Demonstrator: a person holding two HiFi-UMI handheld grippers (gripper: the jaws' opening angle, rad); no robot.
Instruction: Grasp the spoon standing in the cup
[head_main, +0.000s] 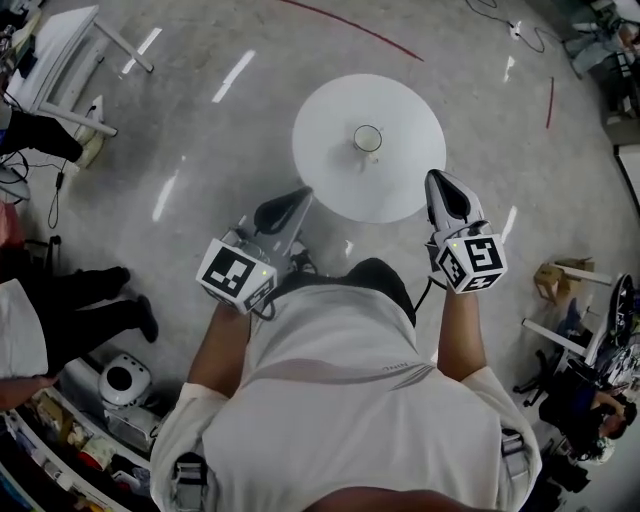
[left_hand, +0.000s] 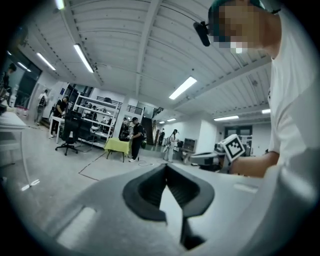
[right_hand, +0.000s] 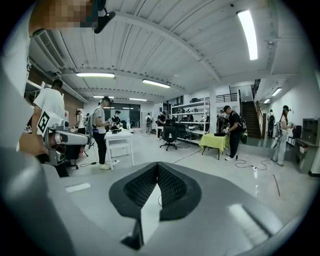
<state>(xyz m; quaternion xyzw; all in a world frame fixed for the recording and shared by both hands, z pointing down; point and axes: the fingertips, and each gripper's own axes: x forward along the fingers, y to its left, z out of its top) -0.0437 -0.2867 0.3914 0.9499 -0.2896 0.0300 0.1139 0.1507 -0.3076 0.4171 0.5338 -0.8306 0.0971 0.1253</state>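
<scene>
On white table (head_main: 330, 185), centred, small pale cup (head_main: 367, 138), spoon indistinct; left gripper (head_main: 292, 203), right gripper (head_main: 441, 188) near rim, jaws closed, empty

Left hand-held gripper (head_main: 296, 198) and right hand-held gripper (head_main: 441, 182) closed.

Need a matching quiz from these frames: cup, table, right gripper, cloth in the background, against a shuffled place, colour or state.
Things:
1. cup
2. table
3. right gripper
4. cloth

Matches:
a. shut, empty
b. yellow-green
c. round, holds the cup
d. mid-table

Pairs: 1-d, 2-c, 3-a, 4-b
</scene>
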